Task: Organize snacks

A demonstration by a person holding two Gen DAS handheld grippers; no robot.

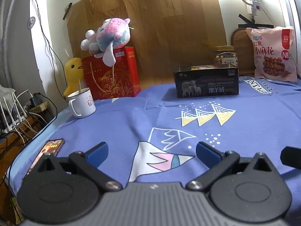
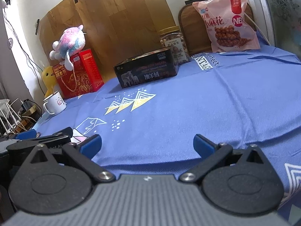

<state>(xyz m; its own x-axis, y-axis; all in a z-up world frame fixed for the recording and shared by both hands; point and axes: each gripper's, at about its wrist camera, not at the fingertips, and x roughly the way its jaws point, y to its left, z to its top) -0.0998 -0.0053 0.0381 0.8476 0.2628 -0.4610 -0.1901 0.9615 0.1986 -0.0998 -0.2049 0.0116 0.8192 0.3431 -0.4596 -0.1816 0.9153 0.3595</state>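
A pink snack bag leans upright at the back right of the blue-clothed table. A clear nut jar with a gold lid stands behind an open black box holding small snacks. My left gripper is open and empty, low over the cloth near the front. My right gripper is open and empty, also near the front, far from the snacks. The left gripper shows at the left edge of the right wrist view.
A red gift box with a plush toy on top stands at the back left, beside a yellow duck and a white mug. A phone lies near the table's left edge. Cables and routers sit off-table left.
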